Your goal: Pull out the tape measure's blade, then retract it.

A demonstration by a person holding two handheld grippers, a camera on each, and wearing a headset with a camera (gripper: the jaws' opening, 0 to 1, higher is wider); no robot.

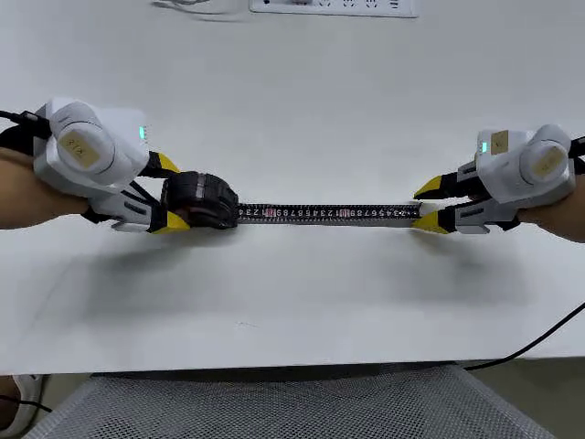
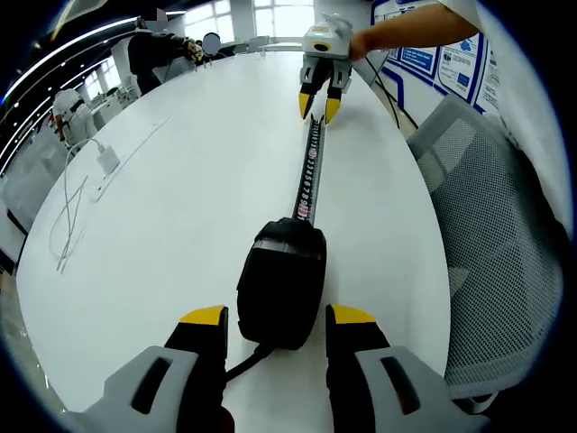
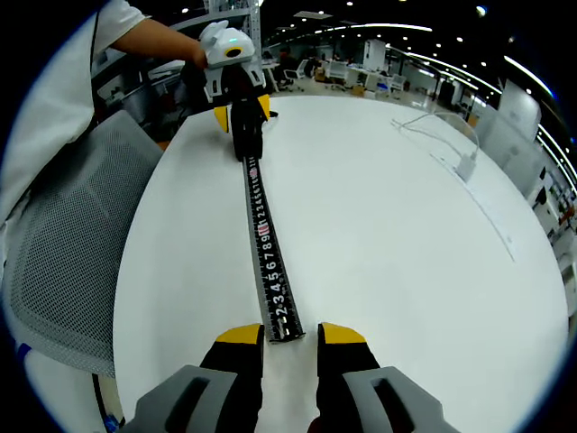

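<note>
Both jaws of my left hand-held gripper [image 1: 170,194] clamp the black tape measure [image 1: 199,199]. Its blade [image 1: 329,213] lies drawn out flat on the worktop [image 1: 292,302], reaching my right hand-held gripper [image 1: 428,205]. That one's jaws stand apart, with the blade tip lying loose between their tips.

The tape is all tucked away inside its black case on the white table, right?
Not quite. The blade is not tucked away. It is pulled out of the black case and lies stretched across the white table, with its end between the jaws of the right gripper. The head view shows this. The case is black and the table is white, as you said.
</note>
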